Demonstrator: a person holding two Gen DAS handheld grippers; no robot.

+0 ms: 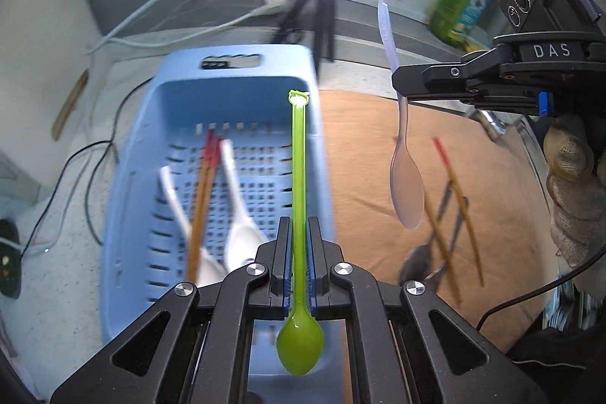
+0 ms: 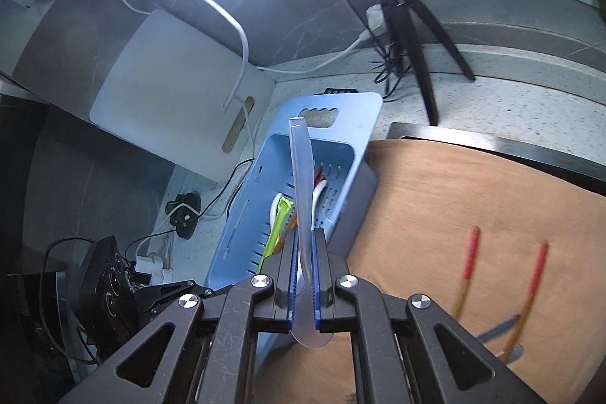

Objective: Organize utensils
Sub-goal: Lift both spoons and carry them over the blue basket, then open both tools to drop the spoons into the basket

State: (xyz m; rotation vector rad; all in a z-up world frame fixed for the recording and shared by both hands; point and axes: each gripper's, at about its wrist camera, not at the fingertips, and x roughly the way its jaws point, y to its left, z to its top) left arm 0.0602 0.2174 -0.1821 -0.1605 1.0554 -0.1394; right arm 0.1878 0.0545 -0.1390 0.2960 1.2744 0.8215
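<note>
While its jaws are clamping a green spoon (image 1: 299,214) by the handle, the left gripper (image 1: 299,233) is hovering over the blue basket (image 1: 128,177), apparently for dropping, as the right gripper (image 2: 303,252) is gripping a clear spoon (image 2: 302,169) beyond.

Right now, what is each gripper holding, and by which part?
Left gripper clamps the green spoon low on its handle. Right gripper clamps the clear spoon on its handle.

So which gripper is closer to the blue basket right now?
Left, by the look of it. The left gripper, shut on the green spoon, hangs over the blue basket. The right gripper, holding the clear spoon, sits beside it over the orange mat.
</note>
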